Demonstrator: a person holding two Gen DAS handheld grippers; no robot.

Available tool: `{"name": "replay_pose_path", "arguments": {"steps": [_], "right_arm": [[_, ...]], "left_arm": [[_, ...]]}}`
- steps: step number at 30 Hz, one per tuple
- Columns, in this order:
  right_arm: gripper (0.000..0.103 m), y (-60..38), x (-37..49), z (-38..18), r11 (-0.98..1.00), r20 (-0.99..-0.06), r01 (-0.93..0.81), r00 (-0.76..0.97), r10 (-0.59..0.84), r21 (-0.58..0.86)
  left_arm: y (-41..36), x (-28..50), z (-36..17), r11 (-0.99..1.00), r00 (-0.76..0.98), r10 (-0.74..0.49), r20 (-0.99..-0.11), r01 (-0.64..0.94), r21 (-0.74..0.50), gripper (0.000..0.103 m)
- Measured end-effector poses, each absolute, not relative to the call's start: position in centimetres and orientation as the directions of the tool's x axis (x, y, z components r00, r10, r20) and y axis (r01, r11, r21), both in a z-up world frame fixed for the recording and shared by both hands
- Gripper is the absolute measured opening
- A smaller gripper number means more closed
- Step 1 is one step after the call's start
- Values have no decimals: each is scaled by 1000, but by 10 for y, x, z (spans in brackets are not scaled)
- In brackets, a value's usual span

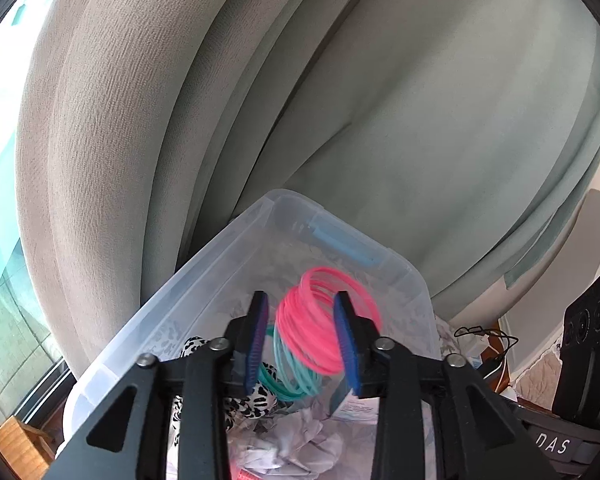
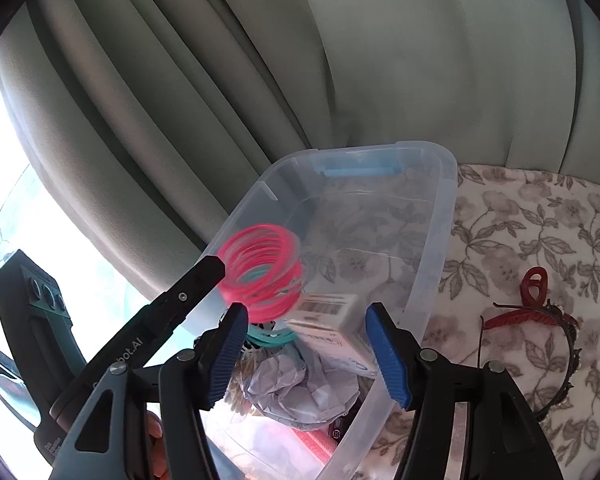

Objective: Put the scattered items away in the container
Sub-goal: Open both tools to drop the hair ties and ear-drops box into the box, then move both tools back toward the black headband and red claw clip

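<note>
A clear plastic container stands on a floral cloth. My left gripper is open above it. A blurred stack of pink bangles hangs in the air between and just past its blue pads, and neither pad presses on it. Teal bangles sit lower, below the pink ones. In the right wrist view the pink bangles float off the left gripper's black finger, over the container. My right gripper is open over the container's near end, with nothing between its pads.
The container holds a white barcode box, crumpled pale cloth and black-and-white fabric. A red claw clip, a red feather piece and a dark headband lie on the floral cloth. Grey-green curtains hang behind.
</note>
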State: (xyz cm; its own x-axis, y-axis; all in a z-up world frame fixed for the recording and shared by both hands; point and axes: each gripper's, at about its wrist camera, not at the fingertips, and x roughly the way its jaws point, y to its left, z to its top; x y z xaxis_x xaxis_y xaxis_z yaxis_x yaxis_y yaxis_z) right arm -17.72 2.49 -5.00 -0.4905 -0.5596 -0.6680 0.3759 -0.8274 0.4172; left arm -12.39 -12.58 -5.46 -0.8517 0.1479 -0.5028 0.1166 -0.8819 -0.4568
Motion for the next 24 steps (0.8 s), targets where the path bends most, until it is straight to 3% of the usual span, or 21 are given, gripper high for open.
{"name": "replay_pose_path", "arguments": {"steps": [24], "right_arm": [[66, 34, -163, -41, -833, -668, 370, -500, -551, 410]], "left_arm": [[-101, -108, -54, -894, -847, 139, -513, 115, -432, 44]]}}
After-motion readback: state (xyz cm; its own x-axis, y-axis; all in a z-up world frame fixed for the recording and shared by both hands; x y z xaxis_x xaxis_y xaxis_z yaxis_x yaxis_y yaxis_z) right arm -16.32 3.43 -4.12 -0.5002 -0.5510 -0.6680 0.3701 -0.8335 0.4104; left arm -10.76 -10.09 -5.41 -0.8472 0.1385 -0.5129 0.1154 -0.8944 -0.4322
